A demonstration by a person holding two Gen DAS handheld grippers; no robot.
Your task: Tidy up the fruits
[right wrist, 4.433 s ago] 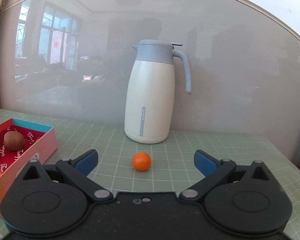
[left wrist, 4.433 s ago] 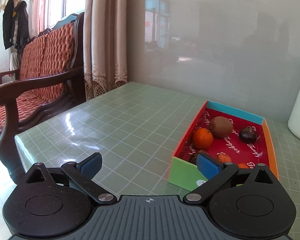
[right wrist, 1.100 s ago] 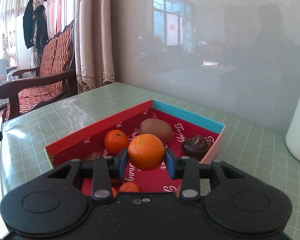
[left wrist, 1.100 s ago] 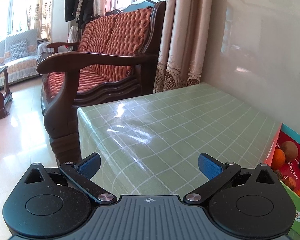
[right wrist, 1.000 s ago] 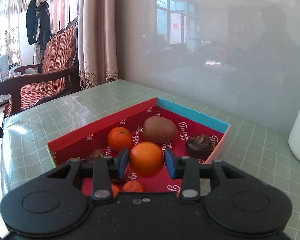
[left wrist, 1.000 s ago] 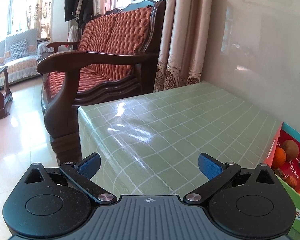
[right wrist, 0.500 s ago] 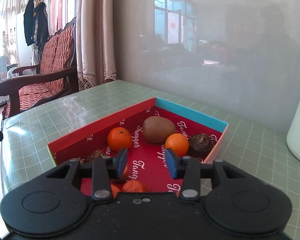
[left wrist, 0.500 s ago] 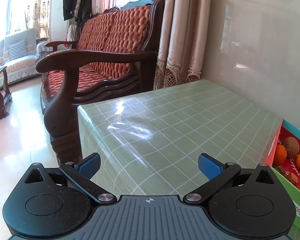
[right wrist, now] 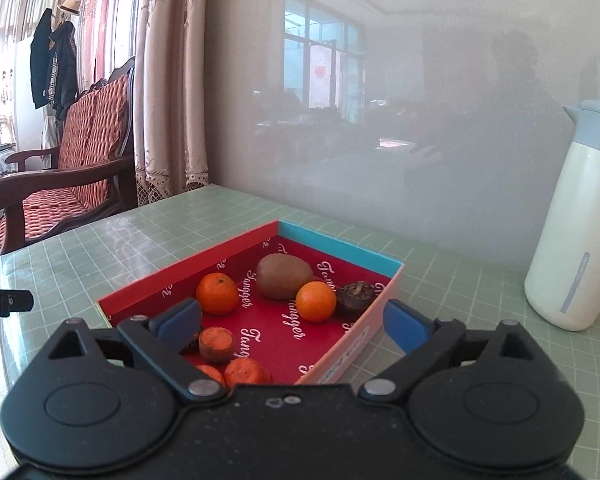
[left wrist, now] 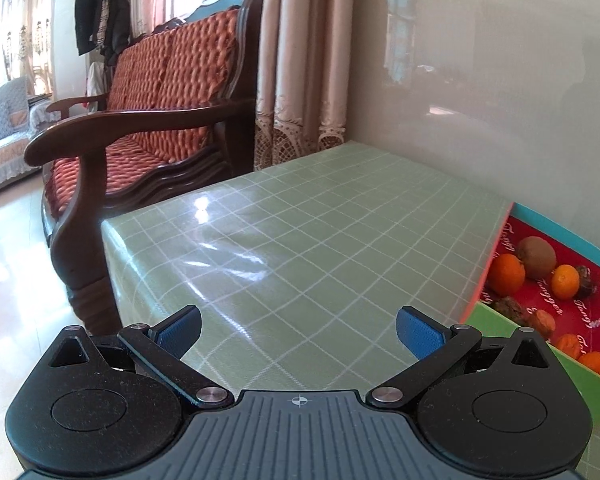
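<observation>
The right tool is spreading, empty; its orange is now lying in the box, delivered.

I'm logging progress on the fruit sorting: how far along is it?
Done: two oranges, a kiwi and other pieces lie in the box. In hand: nothing; the right gripper is opening above the box with nothing between its jaws, and the left gripper is open and empty. Left: no loose fruit shows on the table.
</observation>
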